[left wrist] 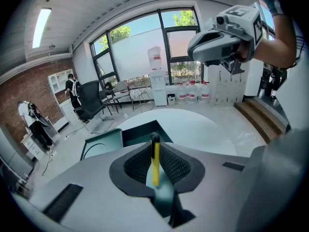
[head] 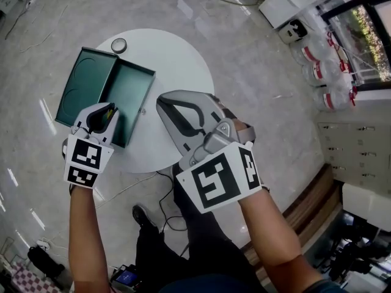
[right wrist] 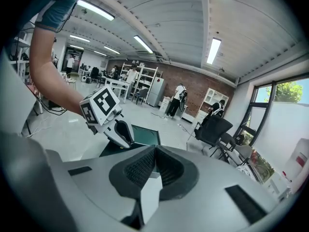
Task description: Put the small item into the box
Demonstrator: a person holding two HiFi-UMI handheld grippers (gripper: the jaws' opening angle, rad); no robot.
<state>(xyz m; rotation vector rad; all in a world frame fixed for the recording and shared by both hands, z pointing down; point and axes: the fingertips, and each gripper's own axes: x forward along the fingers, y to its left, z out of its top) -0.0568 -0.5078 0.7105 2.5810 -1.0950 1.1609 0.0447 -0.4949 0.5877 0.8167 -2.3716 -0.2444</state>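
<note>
An open dark green box [head: 133,85] lies on the round white table [head: 180,60], its lid [head: 85,84] folded out to the left. My left gripper [head: 104,111] hovers over the box's near edge, shut on a small yellow item with a black tip [left wrist: 155,159], which stands upright between the pads. The box [left wrist: 137,135] shows just beyond the jaws in the left gripper view. My right gripper [head: 168,105] hangs above the table to the right of the box, jaws closed with nothing between them [right wrist: 155,154]. From the right gripper view, the left gripper [right wrist: 110,117] is over the box [right wrist: 145,135].
A small round tin [head: 118,45] sits on the table behind the box. Water bottles [head: 317,72] and a drawer cabinet [head: 351,145] stand to the right on the floor. Cables [head: 165,206] run under the table. Office chairs [left wrist: 91,100] and people stand farther off.
</note>
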